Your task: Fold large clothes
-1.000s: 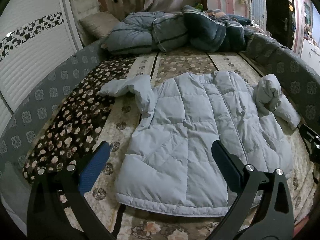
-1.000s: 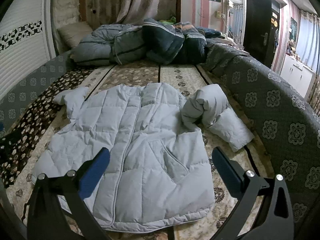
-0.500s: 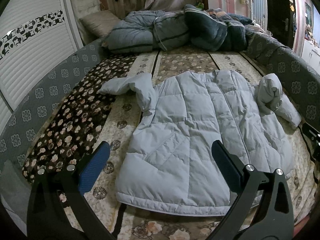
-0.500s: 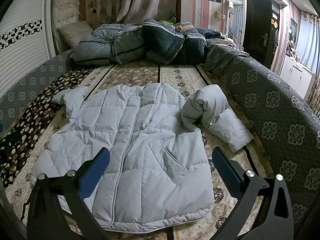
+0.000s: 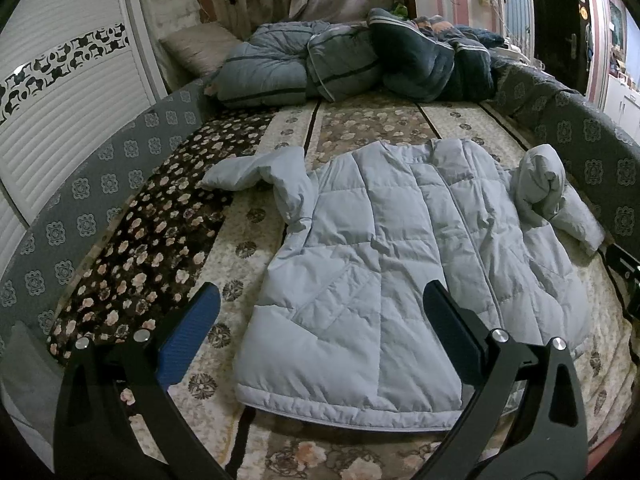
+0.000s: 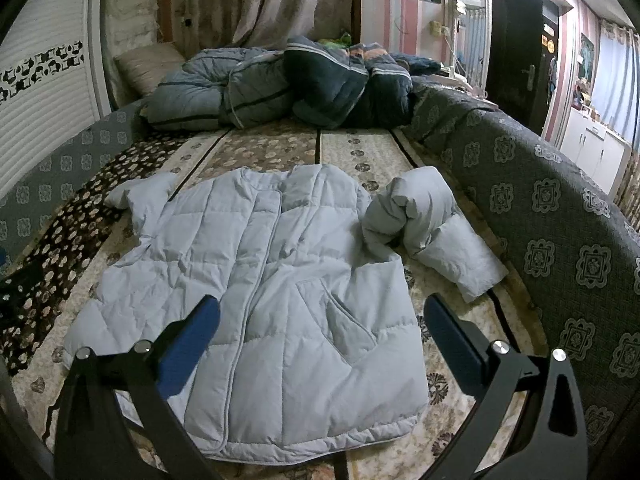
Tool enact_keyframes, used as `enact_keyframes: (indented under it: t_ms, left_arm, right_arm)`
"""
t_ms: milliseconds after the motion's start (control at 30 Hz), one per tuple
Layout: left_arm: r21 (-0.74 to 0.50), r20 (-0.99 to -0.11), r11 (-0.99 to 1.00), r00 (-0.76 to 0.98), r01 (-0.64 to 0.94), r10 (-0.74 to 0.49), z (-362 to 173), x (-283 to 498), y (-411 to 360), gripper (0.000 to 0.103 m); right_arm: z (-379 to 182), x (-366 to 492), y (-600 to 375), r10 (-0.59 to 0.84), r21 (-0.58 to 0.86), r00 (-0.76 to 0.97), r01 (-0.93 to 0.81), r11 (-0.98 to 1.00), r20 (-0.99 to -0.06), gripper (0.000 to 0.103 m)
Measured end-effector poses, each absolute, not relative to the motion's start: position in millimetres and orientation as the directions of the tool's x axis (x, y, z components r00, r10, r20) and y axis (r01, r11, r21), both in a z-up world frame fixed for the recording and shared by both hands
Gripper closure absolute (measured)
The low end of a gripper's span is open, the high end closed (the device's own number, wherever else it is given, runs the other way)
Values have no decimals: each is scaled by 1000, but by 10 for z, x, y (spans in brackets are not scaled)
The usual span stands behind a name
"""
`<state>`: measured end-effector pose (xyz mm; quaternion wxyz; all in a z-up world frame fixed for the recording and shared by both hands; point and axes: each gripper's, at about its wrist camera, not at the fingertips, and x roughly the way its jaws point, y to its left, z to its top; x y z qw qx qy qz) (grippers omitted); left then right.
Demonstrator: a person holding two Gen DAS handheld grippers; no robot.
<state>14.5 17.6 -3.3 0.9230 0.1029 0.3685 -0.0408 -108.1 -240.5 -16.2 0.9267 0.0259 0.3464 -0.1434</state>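
Ahead, jacket [image 5: 400,272] flat on bed [image 5: 256,216]; quilts [image 5: 344,64] beyond.

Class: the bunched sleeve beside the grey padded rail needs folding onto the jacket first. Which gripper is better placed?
Probably the right gripper: open, empty, with the bunched sleeve nearer ahead; the left gripper faces the jacket.

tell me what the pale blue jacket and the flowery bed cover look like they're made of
The pale blue quilted puffer jacket looks like a smooth, faintly sheened synthetic shell over soft filling: stitched channels puff up and crease softly. The beige floral bed cover appears to be a matte, plush woven or fleece fabric; its exact fibre cannot be told.
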Motion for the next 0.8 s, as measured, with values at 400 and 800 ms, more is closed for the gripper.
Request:
enact_keyframes:
  t_ms: [400, 800]
  left_arm:
    - [165, -694, 974, 720, 153, 4, -33, 141, 161, 3]
    - [171, -692, 973, 722, 152, 9, -41, 169, 138, 3]
  right_arm:
    - [-162, -1081, -2417, -245, -52, 716, 280, 959, -654, 1]
    - [-166, -1085, -2424, -240, -53, 716, 274, 960, -655, 1]
